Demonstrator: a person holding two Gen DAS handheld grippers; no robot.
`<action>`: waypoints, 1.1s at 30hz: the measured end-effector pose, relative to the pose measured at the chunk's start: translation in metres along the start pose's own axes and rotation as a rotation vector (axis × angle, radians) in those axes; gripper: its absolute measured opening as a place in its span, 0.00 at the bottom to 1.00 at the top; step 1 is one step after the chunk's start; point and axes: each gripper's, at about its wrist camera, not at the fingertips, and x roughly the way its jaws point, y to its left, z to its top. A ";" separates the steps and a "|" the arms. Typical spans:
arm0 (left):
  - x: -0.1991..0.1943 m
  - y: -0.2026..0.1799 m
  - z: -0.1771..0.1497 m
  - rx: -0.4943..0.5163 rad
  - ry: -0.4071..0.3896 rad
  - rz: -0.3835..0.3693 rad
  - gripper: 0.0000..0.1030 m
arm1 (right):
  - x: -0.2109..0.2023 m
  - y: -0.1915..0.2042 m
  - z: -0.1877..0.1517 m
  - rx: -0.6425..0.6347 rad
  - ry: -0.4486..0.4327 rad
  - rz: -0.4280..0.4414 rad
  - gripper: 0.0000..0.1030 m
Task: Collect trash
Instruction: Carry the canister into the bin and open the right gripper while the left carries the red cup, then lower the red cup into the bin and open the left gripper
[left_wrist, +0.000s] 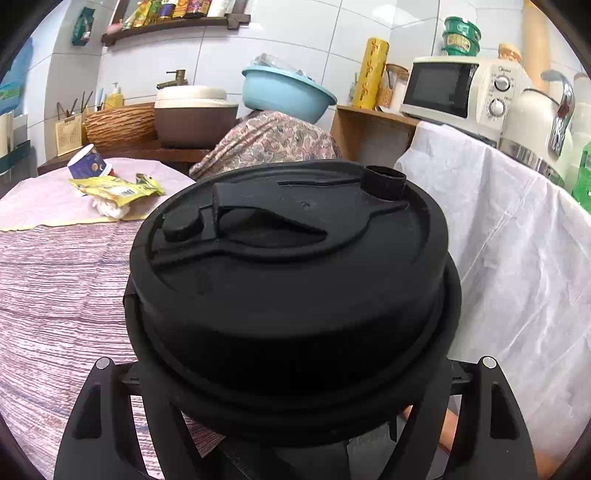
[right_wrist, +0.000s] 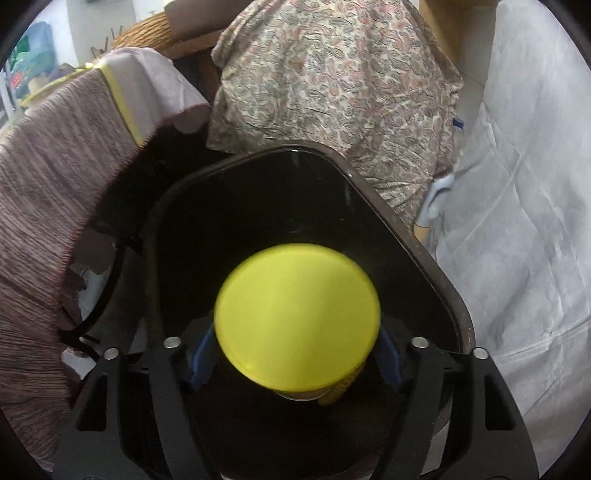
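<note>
The jaws of the left gripper (left_wrist: 291, 398) clamp the black bin lid (left_wrist: 291, 266) aside so the right gripper (right_wrist: 295, 373), jaws spread, can let the yellow-capped can (right_wrist: 297, 314) between them drop into the open bin (right_wrist: 417, 236) beneath.

Bright, even light; fisheye bending at edges; right view slightly motion-blurred.

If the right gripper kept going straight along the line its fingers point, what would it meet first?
The yellow-lidded can already sits between the right gripper fingers, so that comes first. Beyond it lies the dark open mouth of the trash bin; how deep that goes cannot be told.
</note>
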 end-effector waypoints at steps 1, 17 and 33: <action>0.003 -0.001 -0.001 0.002 0.006 -0.001 0.75 | 0.000 -0.001 0.000 0.001 -0.003 0.002 0.77; 0.066 -0.016 0.008 0.049 0.078 -0.004 0.75 | -0.088 -0.023 -0.047 0.058 -0.125 -0.043 0.77; 0.199 -0.045 -0.021 0.119 0.295 -0.017 0.75 | -0.167 -0.027 -0.088 0.060 -0.298 -0.101 0.79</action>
